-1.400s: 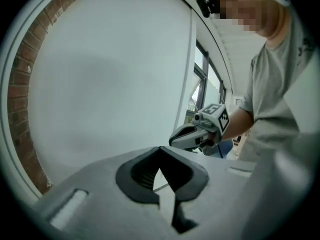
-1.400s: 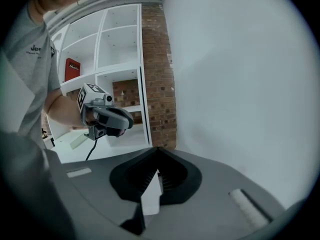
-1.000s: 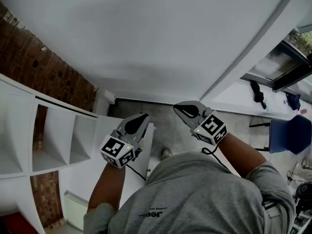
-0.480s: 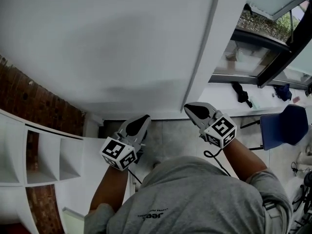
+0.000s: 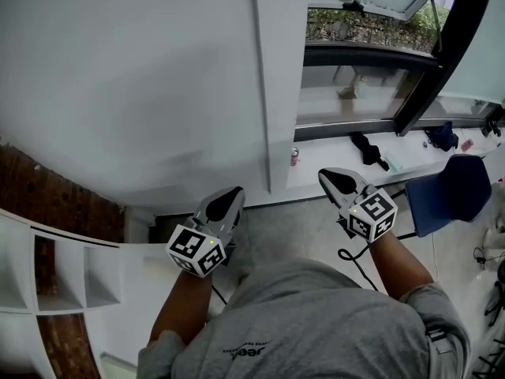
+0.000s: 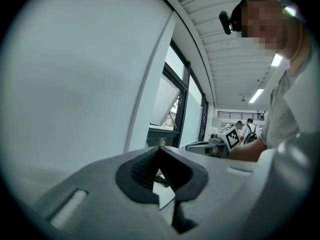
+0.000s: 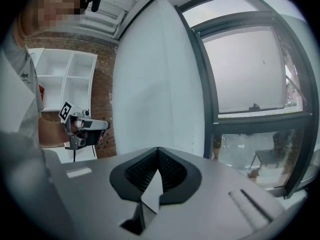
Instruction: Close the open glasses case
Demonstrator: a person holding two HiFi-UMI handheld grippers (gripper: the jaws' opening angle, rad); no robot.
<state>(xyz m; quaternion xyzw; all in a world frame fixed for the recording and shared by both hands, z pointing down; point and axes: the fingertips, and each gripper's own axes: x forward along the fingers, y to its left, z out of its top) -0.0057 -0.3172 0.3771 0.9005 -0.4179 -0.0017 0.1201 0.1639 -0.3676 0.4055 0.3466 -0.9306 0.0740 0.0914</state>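
No glasses case can be told for sure in any view. A dark object lies on the white counter under the window, too small to identify. My left gripper is held level in front of my chest, shut and empty, pointing at the white wall. My right gripper is also shut and empty, pointing toward the counter. In the left gripper view the jaws meet with nothing between them, and the right gripper shows beyond. The right gripper view shows closed jaws and the left gripper at the left.
A white pillar stands straight ahead with a large dark-framed window to its right. A blue chair sits by the counter, and a small can stands on it. White shelving and a brick wall are at the left.
The whole view has swung to the right: shelves and brick wall slid to the lower left, while window, counter and chair came in. Both grippers moved along, still shut and empty.
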